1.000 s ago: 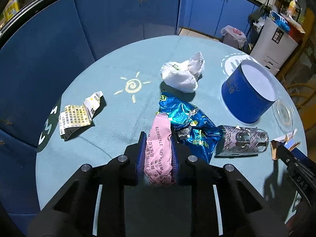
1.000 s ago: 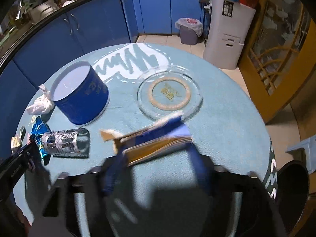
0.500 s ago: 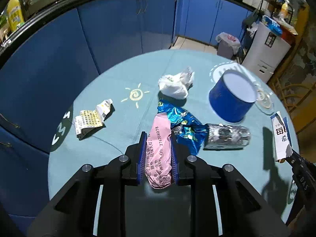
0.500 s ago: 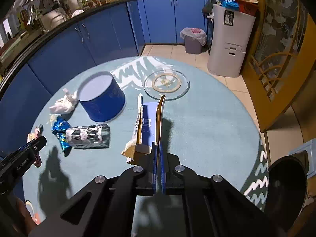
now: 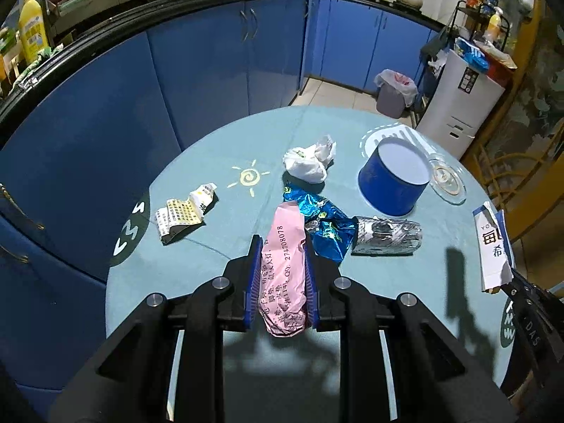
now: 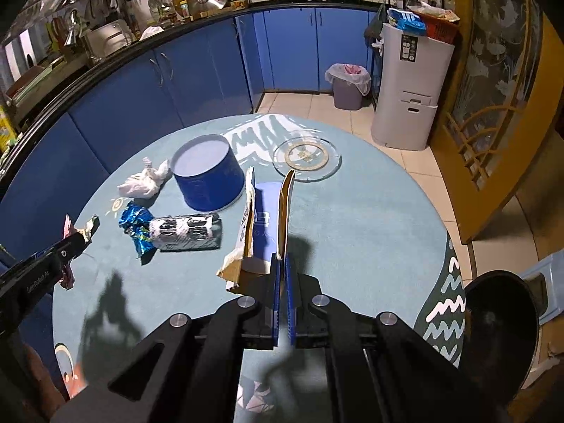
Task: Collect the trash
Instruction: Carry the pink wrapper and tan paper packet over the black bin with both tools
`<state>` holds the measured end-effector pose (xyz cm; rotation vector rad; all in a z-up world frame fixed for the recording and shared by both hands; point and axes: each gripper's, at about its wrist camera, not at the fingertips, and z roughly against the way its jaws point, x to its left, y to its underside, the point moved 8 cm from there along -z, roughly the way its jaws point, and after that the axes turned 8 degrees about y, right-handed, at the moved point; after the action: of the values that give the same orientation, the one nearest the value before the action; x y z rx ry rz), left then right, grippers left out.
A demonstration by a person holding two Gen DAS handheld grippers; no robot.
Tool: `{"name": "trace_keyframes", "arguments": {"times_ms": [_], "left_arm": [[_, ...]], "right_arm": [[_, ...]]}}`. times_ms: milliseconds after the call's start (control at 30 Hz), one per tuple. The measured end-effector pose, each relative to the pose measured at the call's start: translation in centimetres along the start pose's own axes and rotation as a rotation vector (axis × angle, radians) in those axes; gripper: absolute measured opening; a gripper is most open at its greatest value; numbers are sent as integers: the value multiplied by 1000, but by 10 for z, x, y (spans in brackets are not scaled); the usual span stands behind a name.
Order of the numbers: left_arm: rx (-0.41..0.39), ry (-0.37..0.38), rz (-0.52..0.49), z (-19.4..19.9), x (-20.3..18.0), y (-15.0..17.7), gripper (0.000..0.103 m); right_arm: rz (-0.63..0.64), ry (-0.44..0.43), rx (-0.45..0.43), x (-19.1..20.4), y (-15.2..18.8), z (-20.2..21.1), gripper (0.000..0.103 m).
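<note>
The left gripper (image 5: 282, 278) squeezes a pink crinkly plastic wrapper (image 5: 284, 268). The right gripper (image 6: 282, 282) pinches a torn blue-and-white paper carton (image 6: 262, 225). Both hang above the round teal table (image 6: 352, 218) (carrying step). Next, probably the blue round tub (image 6: 208, 179) ahead.

Left tongs (image 5: 282, 264) and right tongs (image 6: 282, 271) both clamped, angled downward.

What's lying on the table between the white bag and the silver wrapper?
The crumpled blue foil wrapper, between the white bag and silver wrapper, clearest in the left wrist view.
</note>
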<state>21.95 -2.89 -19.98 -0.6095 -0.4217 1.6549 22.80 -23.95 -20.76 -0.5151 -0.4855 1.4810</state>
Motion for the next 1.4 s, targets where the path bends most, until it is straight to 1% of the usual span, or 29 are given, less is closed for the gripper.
{"name": "trace_keyframes", "arguments": {"times_ms": [200,333,433,667,767,900,1033,1133,1267,1400], "left_arm": [[-16,19,-27,8,-12,-1,23],[-32,20,-69,14,-29,1,23],[-45,3,-118,16,-47,2,23],[-113,-8,-253,25,-94,12,23],[-160,-30,-313,31,-109,16,23],[-226,-63,-375,39,-122,16,23],[-265,-82,-398,44,-126,15,23],[-260,-74,-399,43,-126,15,23],[-239,-60,-406,39,-131,14,23],[-228,-26,-424,36,-151,15,23]], "right_arm": [[8,6,-26,-1,1,14,4],[-1,17,-31,-8,5,21,4],[-6,34,-32,-15,9,24,3],[-47,105,-25,-51,18,34,4],[-56,130,-29,-62,22,40,4],[-68,150,-25,-73,27,44,4],[-69,159,-16,-76,31,44,3],[-68,157,-20,-76,30,44,4],[-83,157,-47,-78,25,50,3],[-117,173,-61,-93,25,56,4]]}}
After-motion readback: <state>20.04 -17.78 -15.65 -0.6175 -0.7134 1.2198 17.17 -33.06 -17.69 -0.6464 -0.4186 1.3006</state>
